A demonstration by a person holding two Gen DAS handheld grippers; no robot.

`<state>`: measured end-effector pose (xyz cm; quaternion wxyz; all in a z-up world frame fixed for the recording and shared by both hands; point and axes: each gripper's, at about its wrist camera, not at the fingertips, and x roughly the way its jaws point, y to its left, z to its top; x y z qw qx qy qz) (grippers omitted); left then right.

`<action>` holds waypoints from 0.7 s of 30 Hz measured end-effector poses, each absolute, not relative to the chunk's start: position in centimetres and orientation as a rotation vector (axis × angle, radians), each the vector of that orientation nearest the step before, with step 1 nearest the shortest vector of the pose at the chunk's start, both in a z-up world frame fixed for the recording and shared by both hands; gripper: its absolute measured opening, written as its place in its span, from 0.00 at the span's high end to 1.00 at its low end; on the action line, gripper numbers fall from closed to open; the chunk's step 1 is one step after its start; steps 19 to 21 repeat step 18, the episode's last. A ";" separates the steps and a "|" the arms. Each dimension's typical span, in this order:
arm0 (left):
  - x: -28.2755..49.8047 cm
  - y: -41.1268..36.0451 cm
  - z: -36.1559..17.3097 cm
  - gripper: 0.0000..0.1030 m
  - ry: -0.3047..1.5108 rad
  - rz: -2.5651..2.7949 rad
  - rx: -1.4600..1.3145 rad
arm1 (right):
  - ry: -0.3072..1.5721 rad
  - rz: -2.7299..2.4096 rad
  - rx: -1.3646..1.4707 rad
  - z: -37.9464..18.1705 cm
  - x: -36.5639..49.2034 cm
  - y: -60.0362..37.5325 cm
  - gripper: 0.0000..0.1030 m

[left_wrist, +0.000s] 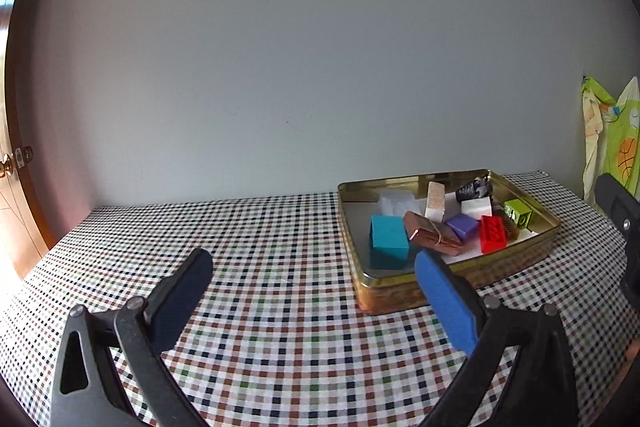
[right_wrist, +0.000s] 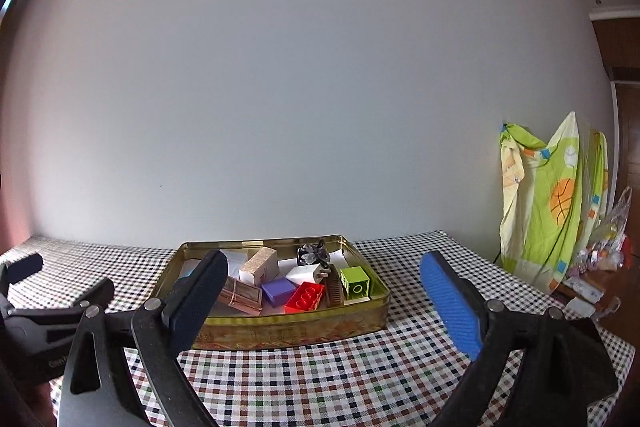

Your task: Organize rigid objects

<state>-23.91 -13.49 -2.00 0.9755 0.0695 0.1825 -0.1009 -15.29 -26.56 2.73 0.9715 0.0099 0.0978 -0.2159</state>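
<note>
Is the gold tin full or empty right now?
Partly filled. The gold tin holds a red brick, purple block and green cube; bare floor remains.

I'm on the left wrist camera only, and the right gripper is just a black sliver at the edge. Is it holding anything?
Observer: No. The right gripper is open wide, with nothing between its fingers; the tin sits beyond them.
Operator: What's past the hanging green cloth?
Observer: A clear plastic bag of small items, just right of the green cloth.
Operator: And the brown thing behind the red brick?
Observer: A brown comb, lying in the tin between the red brick and the green block.
</note>
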 end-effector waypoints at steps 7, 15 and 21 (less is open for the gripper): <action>-25.0 -14.9 -1.4 0.00 0.351 -0.213 0.159 | 0.217 -0.424 0.055 2.9 -14.9 -27.3 0.04; -25.2 -15.4 -1.2 0.00 0.372 -0.220 0.144 | 0.231 -0.425 0.079 2.6 -14.7 -28.0 0.04; -25.2 -15.4 -1.1 0.00 0.369 -0.225 0.139 | 0.226 -0.429 0.072 2.6 -14.8 -27.9 0.04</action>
